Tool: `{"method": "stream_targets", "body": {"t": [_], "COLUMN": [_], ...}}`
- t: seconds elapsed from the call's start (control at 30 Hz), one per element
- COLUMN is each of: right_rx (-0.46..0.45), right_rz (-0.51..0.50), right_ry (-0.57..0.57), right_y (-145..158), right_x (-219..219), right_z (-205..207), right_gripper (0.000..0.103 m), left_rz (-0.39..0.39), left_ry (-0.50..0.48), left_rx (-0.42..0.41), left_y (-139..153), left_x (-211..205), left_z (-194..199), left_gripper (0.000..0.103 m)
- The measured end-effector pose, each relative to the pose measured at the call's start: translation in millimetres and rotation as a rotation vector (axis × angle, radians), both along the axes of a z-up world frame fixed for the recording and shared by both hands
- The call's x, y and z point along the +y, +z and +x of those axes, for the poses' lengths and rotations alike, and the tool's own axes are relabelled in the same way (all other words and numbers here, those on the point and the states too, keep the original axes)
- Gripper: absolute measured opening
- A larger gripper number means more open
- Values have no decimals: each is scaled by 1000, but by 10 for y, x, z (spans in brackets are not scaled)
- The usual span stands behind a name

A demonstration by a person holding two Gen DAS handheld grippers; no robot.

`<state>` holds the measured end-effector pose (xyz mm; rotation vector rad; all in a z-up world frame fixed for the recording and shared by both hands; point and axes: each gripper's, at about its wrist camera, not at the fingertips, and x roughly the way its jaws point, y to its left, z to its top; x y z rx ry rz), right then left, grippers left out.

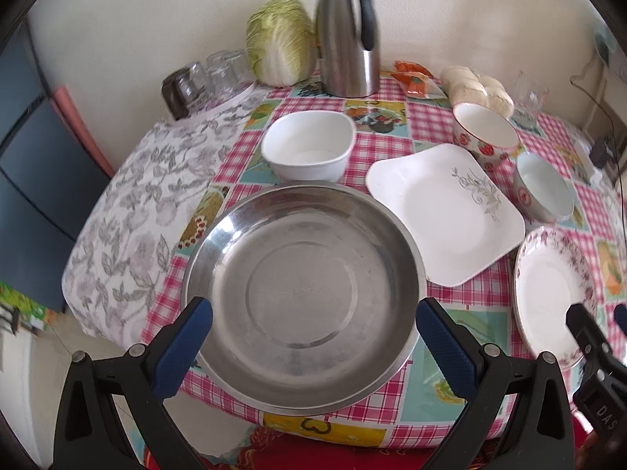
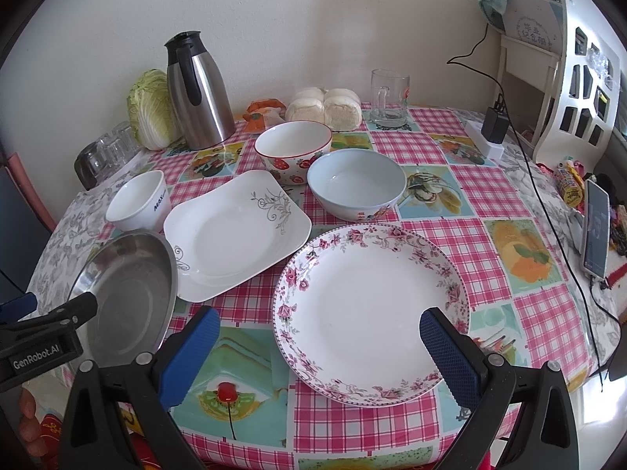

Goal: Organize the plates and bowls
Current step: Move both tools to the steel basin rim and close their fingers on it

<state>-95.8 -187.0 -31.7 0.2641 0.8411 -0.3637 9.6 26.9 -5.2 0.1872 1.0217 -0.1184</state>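
Note:
A steel plate [image 1: 305, 293] lies at the table's near edge, right before my open left gripper [image 1: 313, 337], whose fingers straddle its near rim. Behind it stand a white square bowl [image 1: 309, 147] and a white square plate [image 1: 446, 211]. A strawberry bowl [image 1: 486, 135] and a pale blue bowl [image 1: 542, 188] stand farther right. A round floral plate [image 2: 370, 313] lies under my open, empty right gripper [image 2: 319, 344]. The right wrist view also shows the steel plate [image 2: 125, 297], square plate [image 2: 235, 239], white bowl [image 2: 139, 201], strawberry bowl [image 2: 294, 150] and blue bowl [image 2: 356, 184].
At the back stand a steel thermos [image 1: 347, 35], a cabbage [image 1: 280, 41], upturned glasses [image 1: 211, 74], buns [image 2: 325, 107] and a glass mug [image 2: 390, 98]. A charger with cable [image 2: 495, 121] and a phone [image 2: 595, 231] lie at the right. The checked cloth [image 2: 509, 203] covers the table.

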Motion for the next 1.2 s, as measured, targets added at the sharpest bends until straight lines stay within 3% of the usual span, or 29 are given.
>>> {"method": "stream_targets", "body": {"t": [0.4,0.57,0.87,1.07,1.2], "right_rx": [33,56,101,148,169], "right_rz": [51,85,167,205,225], "right_ry": [210,237,235,229,228], "right_y": [-171,-312,-513,-653,-727], "right_x": [427,564,639,716,776], "right_z": [466,607,793,896,959], "right_gripper": [103,103,103,103,103], "left_rz": [-174,-198,-250,-268,-222], "left_ry": [276,355,401,393,383], "left_rx": [-23,-44,-17,54,80], "left_y": [-81,-178,-420,-571,-672], "left_x": [975,1291,1599,1653,1632], "left_z": [367,434,537,618,666], "left_gripper": [103,103,103,103,103]}}
